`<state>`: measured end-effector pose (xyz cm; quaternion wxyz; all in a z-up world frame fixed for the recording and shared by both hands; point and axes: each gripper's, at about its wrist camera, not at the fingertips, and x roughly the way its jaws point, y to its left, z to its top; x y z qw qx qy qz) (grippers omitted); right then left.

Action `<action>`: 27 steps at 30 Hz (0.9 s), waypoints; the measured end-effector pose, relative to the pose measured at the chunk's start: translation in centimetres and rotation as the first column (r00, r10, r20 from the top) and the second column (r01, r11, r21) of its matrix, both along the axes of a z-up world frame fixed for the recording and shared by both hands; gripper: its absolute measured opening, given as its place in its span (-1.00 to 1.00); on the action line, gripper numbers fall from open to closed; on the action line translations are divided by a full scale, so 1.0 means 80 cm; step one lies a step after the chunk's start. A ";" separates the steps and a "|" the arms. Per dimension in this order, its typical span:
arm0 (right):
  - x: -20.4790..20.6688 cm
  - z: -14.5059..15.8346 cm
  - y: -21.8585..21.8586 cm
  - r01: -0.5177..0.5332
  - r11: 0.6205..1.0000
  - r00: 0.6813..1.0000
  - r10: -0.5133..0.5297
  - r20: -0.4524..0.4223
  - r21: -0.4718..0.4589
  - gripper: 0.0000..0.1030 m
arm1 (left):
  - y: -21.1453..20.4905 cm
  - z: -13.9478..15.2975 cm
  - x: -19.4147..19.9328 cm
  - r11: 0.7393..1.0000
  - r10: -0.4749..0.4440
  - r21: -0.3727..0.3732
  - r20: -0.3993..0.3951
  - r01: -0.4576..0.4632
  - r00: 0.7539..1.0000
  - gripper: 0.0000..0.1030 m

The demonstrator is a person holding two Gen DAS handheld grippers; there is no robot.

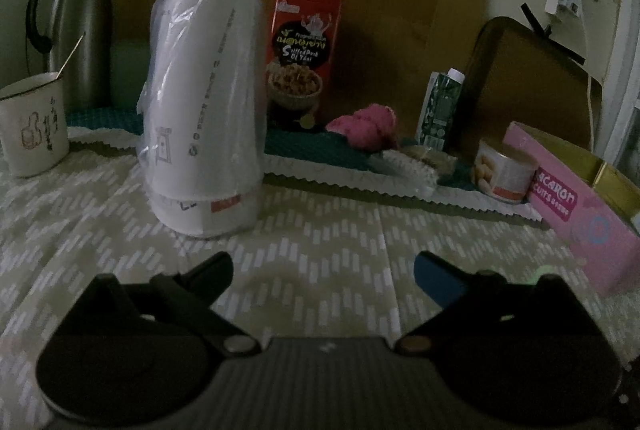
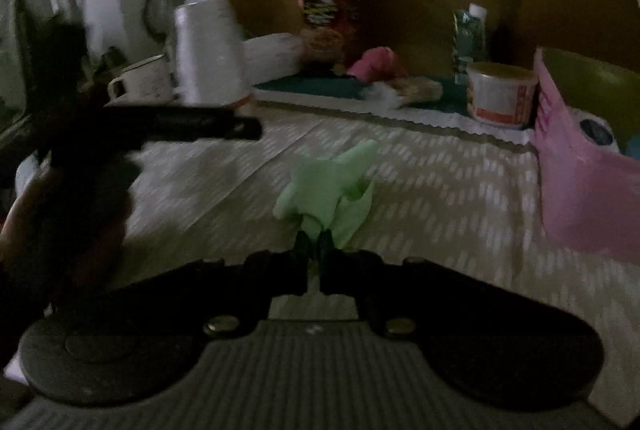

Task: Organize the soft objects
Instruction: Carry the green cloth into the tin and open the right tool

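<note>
While your right tool [image 2: 315, 244] pinches the green cloth [image 2: 330, 186] | left tool [image 1: 323, 270] spread, empty | patterned counter [image 1: 328, 230] bare ahead | bagged cups [image 1: 208, 102] left, pink box [image 1: 580, 206] right.

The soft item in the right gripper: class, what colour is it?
Light green soft item, pinched in the right gripper; right wrist view shows it best.

Left gripper [image 1: 324, 270]: jaws spread wide, nothing between the fingers, hovering low and level. Right gripper [image 2: 315, 244]: jaws pinched nearly together, clamped on a green cloth [image 2: 332, 186] that sticks out past the fingertips.
</note>
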<state>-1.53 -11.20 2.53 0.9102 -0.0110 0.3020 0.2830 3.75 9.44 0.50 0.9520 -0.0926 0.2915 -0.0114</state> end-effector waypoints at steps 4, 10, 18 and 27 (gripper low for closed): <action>-0.005 0.001 0.007 0.005 0.998 0.998 -0.001 0.062 -0.061 -0.79 | 0.009 -0.002 0.003 0.999 0.011 -0.037 -0.023 -0.012 1.000 0.96; 0.007 0.004 0.001 0.062 0.998 0.996 -0.062 0.060 -0.003 0.01 | 0.024 -0.004 0.003 0.994 0.022 -0.110 -0.027 -0.025 0.999 0.99; 0.013 -0.006 -0.005 0.112 0.993 0.993 -0.111 0.038 -0.025 0.06 | 0.019 0.000 -0.002 0.993 -0.019 -0.120 0.005 0.019 1.000 0.89; 0.022 -0.012 0.009 0.078 0.996 0.997 -0.076 0.031 -0.046 0.20 | -0.012 0.011 -0.014 0.933 -0.211 -0.305 -0.038 0.190 0.977 0.49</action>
